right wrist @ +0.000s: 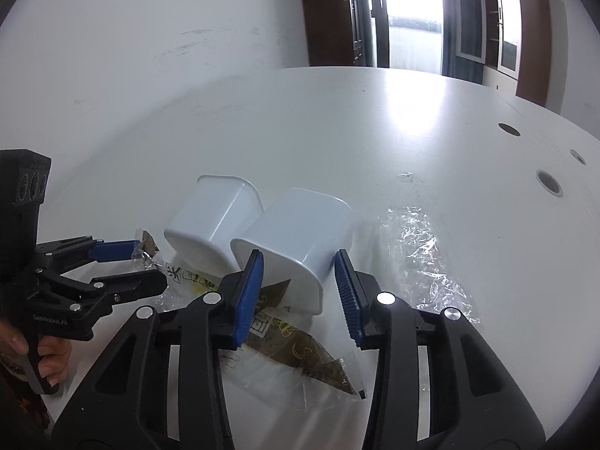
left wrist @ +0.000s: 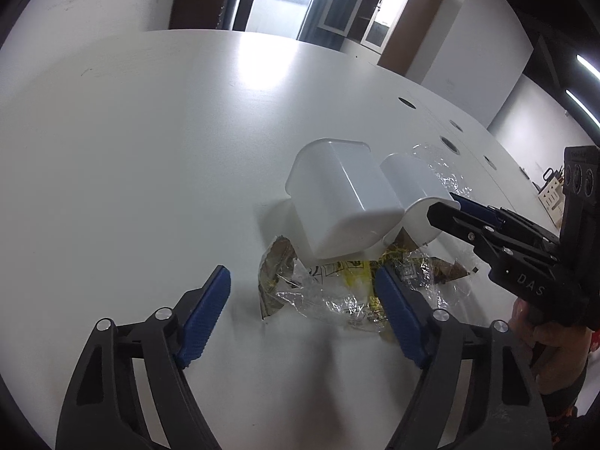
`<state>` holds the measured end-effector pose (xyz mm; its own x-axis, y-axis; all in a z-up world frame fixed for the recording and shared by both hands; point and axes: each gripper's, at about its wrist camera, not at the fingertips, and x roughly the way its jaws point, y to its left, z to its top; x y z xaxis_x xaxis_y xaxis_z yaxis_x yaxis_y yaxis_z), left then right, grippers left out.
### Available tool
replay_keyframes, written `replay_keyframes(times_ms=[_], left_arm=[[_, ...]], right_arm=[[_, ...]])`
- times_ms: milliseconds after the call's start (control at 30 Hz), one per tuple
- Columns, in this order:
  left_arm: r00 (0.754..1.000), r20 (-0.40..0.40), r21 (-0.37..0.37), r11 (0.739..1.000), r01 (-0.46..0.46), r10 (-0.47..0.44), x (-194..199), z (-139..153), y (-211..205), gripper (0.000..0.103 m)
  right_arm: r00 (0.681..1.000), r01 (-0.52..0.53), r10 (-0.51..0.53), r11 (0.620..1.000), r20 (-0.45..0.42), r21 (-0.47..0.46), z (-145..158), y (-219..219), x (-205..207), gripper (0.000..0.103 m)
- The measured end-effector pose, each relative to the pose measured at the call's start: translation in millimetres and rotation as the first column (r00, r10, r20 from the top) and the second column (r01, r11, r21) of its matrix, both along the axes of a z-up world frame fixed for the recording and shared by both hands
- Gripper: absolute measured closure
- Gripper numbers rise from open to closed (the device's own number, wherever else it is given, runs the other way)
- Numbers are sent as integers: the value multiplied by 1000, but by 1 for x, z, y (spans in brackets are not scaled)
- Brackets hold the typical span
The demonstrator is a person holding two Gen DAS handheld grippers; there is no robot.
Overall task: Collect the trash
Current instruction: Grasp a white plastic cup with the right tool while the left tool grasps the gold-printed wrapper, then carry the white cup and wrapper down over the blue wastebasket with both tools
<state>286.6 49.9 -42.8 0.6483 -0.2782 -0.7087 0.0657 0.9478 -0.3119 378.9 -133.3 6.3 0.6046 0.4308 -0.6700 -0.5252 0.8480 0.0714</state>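
Two white plastic tubs lie tipped on their sides, touching, on the white table (left wrist: pixel 150 131); their insides face away. The left tub (left wrist: pixel 337 202) rests on a crumpled clear wrapper (left wrist: pixel 337 292) with yellow print and brown corners. The left gripper (left wrist: pixel 303 318) stands open around that wrapper. The right gripper (right wrist: pixel 300 292) straddles the right tub (right wrist: pixel 296 232), blue pads not yet pressing.
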Motion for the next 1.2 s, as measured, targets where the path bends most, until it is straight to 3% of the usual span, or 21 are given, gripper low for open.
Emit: replay_keyframes(times_ms=[67,133,200,300,400,633,967,1200], left_arm=[[1000,-20,-36,999,5,-6,2,-4,1,32],[1000,-23,-41,999,-20,19,3,-5,5,45],[999,-24,-51,998,-23,22,3,-6,8,64],[1000,-19,-70,997,-19,17,2,-6,8,80],[1000,-7,-91,996,-20,20,0,-6,12,86],[998,12,-149,987,-54,56,-14,-7,24,88],[992,69,-191,978,-88,103,-90,13,24,89],[980,138,-157,980,-122,144,-150,35,26,89]], right_arm=[[1000,6,-6,1000,-8,-3,-2,0,1,74],[1000,9,-9,1000,-20,-1,-4,-1,2,87],[1000,26,-25,999,-18,24,-3,-5,2,90],[999,37,-37,999,-12,28,-4,-7,-1,98],[999,25,-24,998,-22,53,-5,-7,-5,99],[997,79,-81,989,11,124,7,-24,-20,100],[988,103,-113,990,108,97,36,-42,-81,100],[982,114,-126,990,142,85,47,-59,-121,100]])
